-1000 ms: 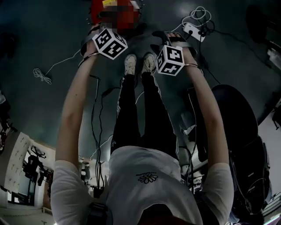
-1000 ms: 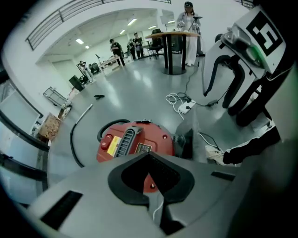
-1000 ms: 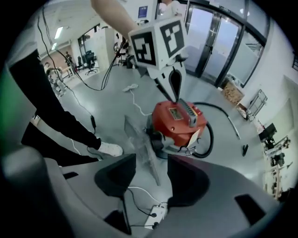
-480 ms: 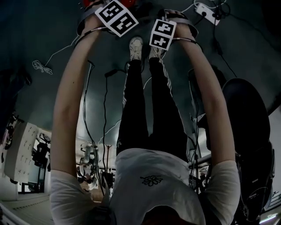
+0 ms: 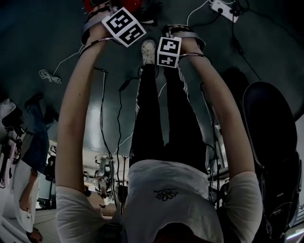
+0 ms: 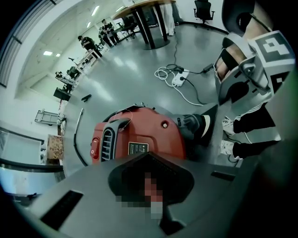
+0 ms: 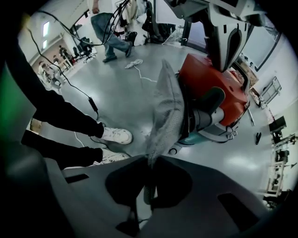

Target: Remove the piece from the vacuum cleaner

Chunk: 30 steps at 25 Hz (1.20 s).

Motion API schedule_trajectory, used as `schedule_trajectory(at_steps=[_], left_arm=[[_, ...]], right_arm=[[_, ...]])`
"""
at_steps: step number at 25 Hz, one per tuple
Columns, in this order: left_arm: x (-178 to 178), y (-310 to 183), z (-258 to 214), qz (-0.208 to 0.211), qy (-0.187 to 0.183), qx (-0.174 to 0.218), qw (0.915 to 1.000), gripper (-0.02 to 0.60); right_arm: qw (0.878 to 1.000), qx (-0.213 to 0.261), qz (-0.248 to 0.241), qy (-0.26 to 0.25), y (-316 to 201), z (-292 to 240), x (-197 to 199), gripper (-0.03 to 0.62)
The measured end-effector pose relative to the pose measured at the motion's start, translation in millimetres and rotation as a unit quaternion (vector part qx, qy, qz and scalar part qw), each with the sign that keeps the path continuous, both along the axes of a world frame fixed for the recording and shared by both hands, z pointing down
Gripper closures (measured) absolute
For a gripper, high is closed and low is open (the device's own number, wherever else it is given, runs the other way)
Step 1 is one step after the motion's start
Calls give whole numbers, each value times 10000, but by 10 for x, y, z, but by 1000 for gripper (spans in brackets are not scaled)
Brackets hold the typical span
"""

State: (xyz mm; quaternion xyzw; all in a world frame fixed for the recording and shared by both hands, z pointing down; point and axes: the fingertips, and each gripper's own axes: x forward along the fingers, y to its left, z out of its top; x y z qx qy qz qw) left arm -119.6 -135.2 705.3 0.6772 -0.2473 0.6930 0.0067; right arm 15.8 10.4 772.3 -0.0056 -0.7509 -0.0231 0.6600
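**Grey cloth pinched beside an unbraced machine**

Head view: both arms reach floorward, left gripper [image 5: 110, 13] and right gripper [image 5: 181, 31] beside the red vacuum cleaner [image 5: 134, 4].

Left gripper view: the vacuum cleaner lies just ahead, untouched. A mosaic patch covers the jaws, so I cannot tell their state.

Right gripper view: the jaws are clamped on the grey piece [image 7: 166, 111], close against the machine's port. A crooked tug could tear it or drag the vacuum along.

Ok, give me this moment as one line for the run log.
right gripper: jaws shut on grey fabric piece | piece: at vacuum cleaner front, detachment unclear | left gripper: above vacuum cleaner, jaws state unclear
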Motion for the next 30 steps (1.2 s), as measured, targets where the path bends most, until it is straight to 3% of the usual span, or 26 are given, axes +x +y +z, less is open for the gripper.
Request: schedule_trajectory(at_steps=[15,19,23,30], left_arm=[[78,68,-13,-163,-67,-34,9998,581],[72,81,2,-306,-40,-119,9995,581],[65,106,16,-365,-40,-128,9992,581],[54,155,-10,-463,51,-94,9989,581]], right_arm=[[9996,138,-89,-238,351,-225,-45,571],[9991,-280,274,-189,428,-60,-2,571],[9988,-326,-339,162,520,0,0,571],[9980,-312,-528,-165,673,-159,-132,571]])
